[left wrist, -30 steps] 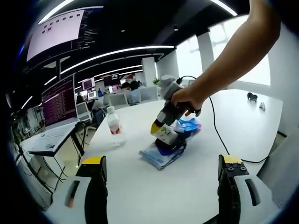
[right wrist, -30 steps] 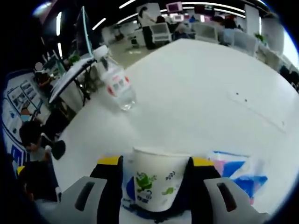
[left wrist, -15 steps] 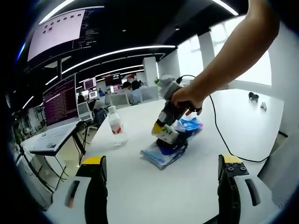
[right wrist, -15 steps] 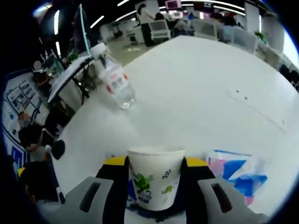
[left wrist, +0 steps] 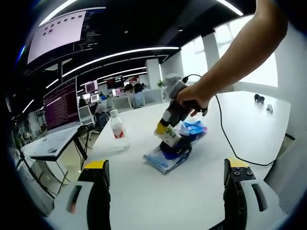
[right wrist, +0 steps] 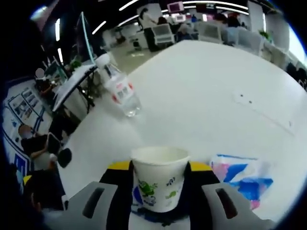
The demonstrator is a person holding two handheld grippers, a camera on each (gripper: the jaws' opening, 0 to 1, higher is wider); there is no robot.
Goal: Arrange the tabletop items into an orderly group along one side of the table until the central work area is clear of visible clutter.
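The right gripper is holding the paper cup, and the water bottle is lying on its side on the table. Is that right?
Not quite. The right gripper does hold the cup between its jaws, but the bottle is standing upright on the table, cap on top. The left gripper view shows this.

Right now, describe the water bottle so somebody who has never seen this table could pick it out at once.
On the white table, look toward the edge nearest the desk with the monitor. The water bottle stands there upright and alone, apart from the blue packets and the paper cup in the right gripper. It is the clear plastic one with a white cap and a red and white label.
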